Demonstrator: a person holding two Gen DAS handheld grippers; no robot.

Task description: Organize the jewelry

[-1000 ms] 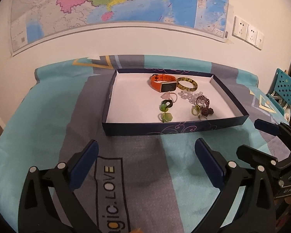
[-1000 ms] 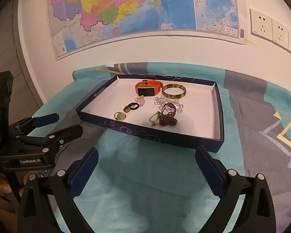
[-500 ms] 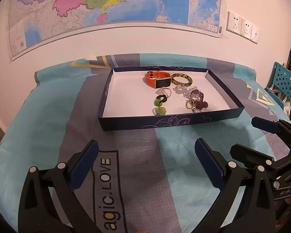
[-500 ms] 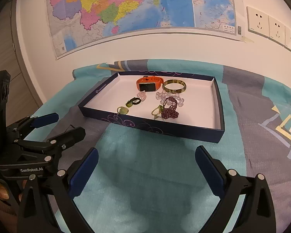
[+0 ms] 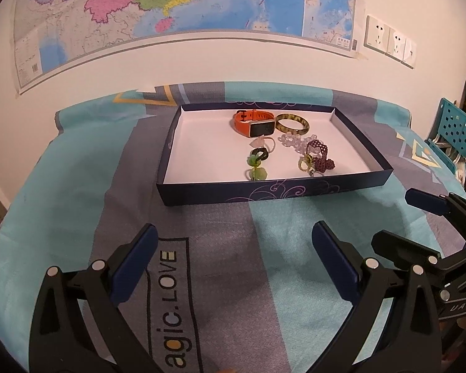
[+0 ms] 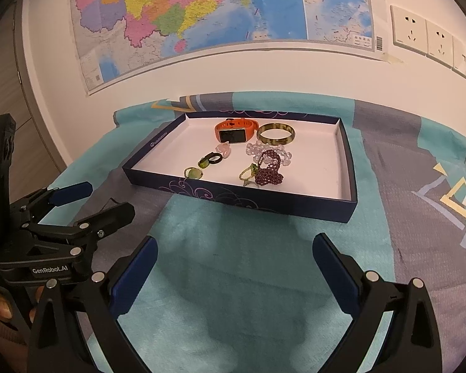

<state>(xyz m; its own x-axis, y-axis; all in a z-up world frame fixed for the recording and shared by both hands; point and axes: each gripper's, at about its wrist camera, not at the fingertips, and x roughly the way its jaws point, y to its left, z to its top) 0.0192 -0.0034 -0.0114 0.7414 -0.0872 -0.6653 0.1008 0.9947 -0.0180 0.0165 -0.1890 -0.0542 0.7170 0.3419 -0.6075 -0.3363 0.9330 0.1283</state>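
Note:
A shallow navy tray (image 5: 264, 191) (image 6: 346, 208) with a white floor lies on the cloth-covered table. Inside it are an orange smartwatch (image 5: 253, 122) (image 6: 234, 130), a mottled green bangle (image 5: 292, 123) (image 6: 276, 133), a clear bead bracelet (image 5: 290, 140) (image 6: 265, 150), a purple bead bracelet (image 5: 320, 157) (image 6: 268, 172), a pink ring (image 6: 223, 149) and green rings (image 5: 257, 166) (image 6: 198, 171). My left gripper (image 5: 234, 262) (image 6: 91, 199) hangs open in front of the tray's near wall. My right gripper (image 6: 234, 275) (image 5: 400, 219) is open too, nothing between its fingers.
The table wears a teal and grey patterned cloth (image 5: 77, 186) with printed lettering. A wall with a map (image 5: 177, 3) and sockets (image 6: 425, 37) stands right behind it. A blue perforated chair (image 5: 453, 132) is at the right.
Both grippers have drawn back and risen a little from the tray, which looks smaller and farther. The jewelry has not moved.

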